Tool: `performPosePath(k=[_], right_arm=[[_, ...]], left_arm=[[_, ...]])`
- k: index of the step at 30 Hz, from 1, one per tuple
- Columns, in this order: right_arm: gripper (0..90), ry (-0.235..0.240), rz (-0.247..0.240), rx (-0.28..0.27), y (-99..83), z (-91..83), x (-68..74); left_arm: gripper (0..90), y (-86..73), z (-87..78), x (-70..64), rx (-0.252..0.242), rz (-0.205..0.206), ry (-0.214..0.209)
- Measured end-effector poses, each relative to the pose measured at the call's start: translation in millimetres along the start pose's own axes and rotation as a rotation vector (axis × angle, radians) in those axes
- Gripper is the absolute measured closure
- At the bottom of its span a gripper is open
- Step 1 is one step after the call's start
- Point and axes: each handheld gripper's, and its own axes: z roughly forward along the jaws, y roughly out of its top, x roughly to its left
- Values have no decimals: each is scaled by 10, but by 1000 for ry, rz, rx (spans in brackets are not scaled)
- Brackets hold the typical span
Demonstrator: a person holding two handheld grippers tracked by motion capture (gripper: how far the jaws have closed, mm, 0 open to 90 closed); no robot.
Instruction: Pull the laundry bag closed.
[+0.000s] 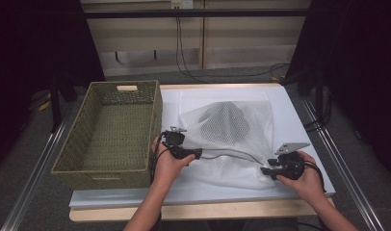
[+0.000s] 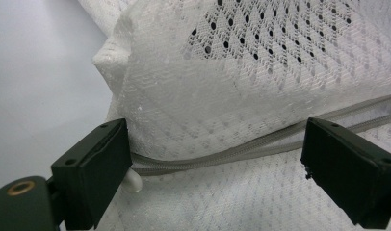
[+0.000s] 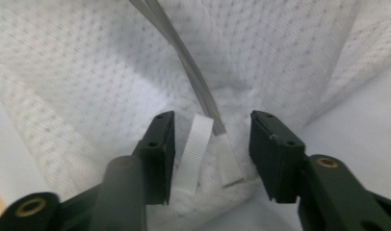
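Observation:
A white mesh laundry bag (image 1: pixel 232 139) lies on the white table top (image 1: pixel 299 125), with something dark (image 1: pixel 229 118) showing through its far half. A grey zipper (image 1: pixel 232 155) runs across the bag's near part between my two grippers. My left gripper (image 1: pixel 198 153) stands open at the zipper's left end; in the left gripper view (image 2: pixel 213 159) the zipper (image 2: pixel 222 154) passes between the wide-apart jaws and a small white pull (image 2: pixel 134 181) sits by the left jaw. My right gripper (image 1: pixel 265 170) is open at the bag's right corner, with a ribbed white tab (image 3: pixel 195 150) and the zipper's end (image 3: pixel 228 166) between its jaws (image 3: pixel 212 132).
A green woven basket (image 1: pixel 136 94) with nothing in it stands at the table's left, close beside my left hand. The table's wooden front edge (image 1: pixel 198 210) runs just under both forearms. Cables lie on the floor beyond the table.

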Motion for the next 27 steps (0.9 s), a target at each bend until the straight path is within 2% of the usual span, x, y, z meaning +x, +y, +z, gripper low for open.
performPosePath(k=[1, 3, 4, 5, 8, 10, 11, 13, 16, 17, 22, 23, 24, 26, 27], right_arm=[[613, -18, -8, -7, -12, 1, 7], [650, -17, -10, -1, -12, -4, 17], [706, -18, -21, -4, -10, -3, 20], [748, -39, -25, 0, -9, -7, 32], [846, -13, -44, 7, -6, -9, 26], [854, -7, -53, 0, -6, -5, 14], [856, 0, -33, 9, -6, -20, 3], [859, -7, -36, 20, -10, -50, -37], [860, -11, -11, 16, -29, -113, -146], [860, -13, 18, 25, -39, -145, -176], [861, -18, 32, 0, -67, -205, -301], [860, -27, 27, -3, -73, -204, -320], [860, -19, 38, -6, -80, -207, -339], [860, -36, 54, -5, -93, -216, -371], [860, -26, 54, -7, -100, -224, -399]], left_arm=[[99, 4, 1, 0, 1, 4, 0], [99, 5, 8, -10, -5, -3, 0], [99, 3, 9, -10, -4, 0, -1], [99, 0, 10, -9, -2, 1, 0], [100, -4, 1, -3, 7, 12, 1], [100, -11, -7, -6, 4, 15, 2], [101, -15, -12, -10, 0, 7, 5], [101, -11, -27, 4, 4, 12, 2], [102, -8, -32, 9, 3, 9, -1], [102, -9, -32, 11, 2, 7, 3], [102, -25, -31, 5, 6, -2, 11], [102, -33, -36, 15, 16, 7, 13], [101, -46, -33, 20, 18, -1, 13], [100, -77, -29, 36, 24, 0, 17], [104, -93, -19, 33, 25, 0, 14]])
